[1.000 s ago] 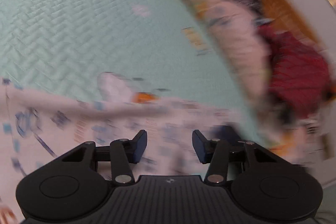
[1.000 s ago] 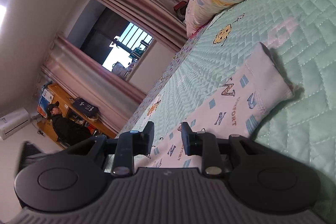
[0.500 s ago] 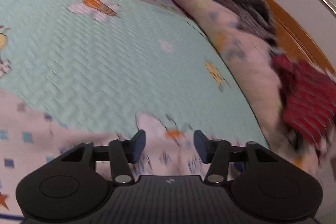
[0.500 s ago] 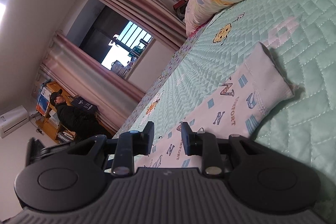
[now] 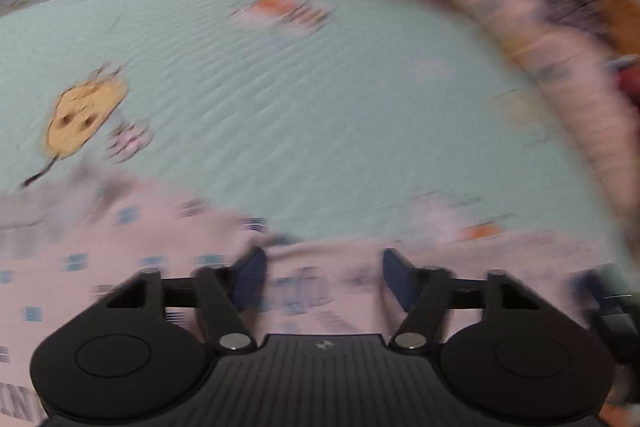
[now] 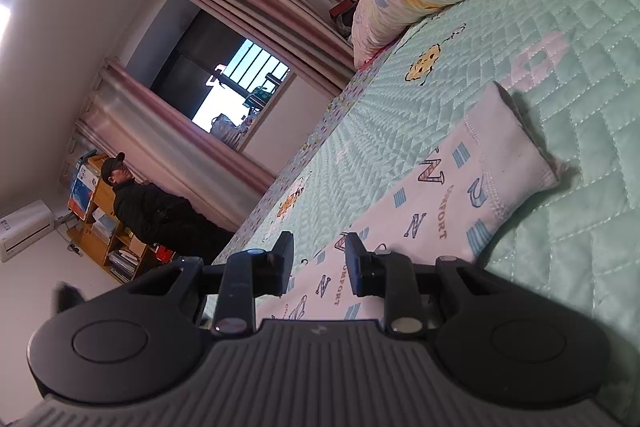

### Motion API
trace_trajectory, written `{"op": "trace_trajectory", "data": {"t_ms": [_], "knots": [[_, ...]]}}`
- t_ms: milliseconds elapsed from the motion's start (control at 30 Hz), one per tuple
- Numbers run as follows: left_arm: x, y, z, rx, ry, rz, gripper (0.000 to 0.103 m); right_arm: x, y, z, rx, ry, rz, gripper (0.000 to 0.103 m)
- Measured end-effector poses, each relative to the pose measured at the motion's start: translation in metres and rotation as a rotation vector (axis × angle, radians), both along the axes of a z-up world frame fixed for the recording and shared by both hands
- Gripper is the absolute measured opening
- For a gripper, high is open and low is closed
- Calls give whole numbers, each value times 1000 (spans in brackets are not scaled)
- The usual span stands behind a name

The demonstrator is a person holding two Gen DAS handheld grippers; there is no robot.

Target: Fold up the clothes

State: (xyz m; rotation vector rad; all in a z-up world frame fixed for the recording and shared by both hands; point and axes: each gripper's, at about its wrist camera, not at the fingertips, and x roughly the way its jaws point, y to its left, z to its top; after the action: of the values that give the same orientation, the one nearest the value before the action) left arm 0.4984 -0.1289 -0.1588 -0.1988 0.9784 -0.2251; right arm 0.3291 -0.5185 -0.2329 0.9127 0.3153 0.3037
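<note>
Printed garment (image 6: 436, 211) on the bed (image 6: 560, 75).
Left hand-held gripper (image 5: 324, 277) released, jaws just closing above the cloth; right hand-held gripper (image 6: 318, 263) parted, gripping nothing.

Left hand-held gripper (image 5: 324, 267) jaws apart, closing, right hand-held gripper (image 6: 318, 263) narrower

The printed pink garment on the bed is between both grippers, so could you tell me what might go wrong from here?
The left gripper has just been closing over the garment, but its jaws stand apart; in this blurred view it may catch only a wrinkle or miss. The right gripper also looks open around the cloth, so a pull could slip. The cuff end lies loose and may drag on the quilt.
</note>
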Motion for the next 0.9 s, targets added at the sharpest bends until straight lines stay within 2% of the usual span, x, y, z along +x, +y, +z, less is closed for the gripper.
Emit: {"op": "trace_trajectory", "data": {"t_ms": [33,100,167,233,333,400,467,567,667,733,767,867,900], "knots": [[1,10,-1,-29,-8,29,31,0,0,0,2,0,0,30],[1,25,9,-97,-20,70,31,0,-1,-1,4,1,0,30],[-9,28,24,-134,-64,53,51,1,0,0,2,3,1,30],[-20,27,38,-165,-96,15,64,1,0,0,0,3,1,30],[-29,22,26,-35,-88,-20,71,1,-1,0,2,2,1,30],[-17,24,2,143,-18,72,64,1,-2,-1,8,0,2,30],[-23,31,8,125,-49,100,62,1,-2,-1,10,-1,-2,30],[-45,13,26,49,-76,-14,66,2,-1,-1,2,3,-3,30],[-68,-11,28,-24,-42,-145,72,2,1,2,-15,8,1,30],[-85,-22,17,-46,9,-198,72,3,7,10,-58,23,11,31],[-90,-24,9,-33,17,-196,72,3,13,18,-102,25,32,31],[-100,-22,-2,-19,-4,-191,72,-12,36,43,-253,3,118,30],[-103,-22,0,-12,-7,-194,72,-13,40,43,-304,58,127,30]]}}
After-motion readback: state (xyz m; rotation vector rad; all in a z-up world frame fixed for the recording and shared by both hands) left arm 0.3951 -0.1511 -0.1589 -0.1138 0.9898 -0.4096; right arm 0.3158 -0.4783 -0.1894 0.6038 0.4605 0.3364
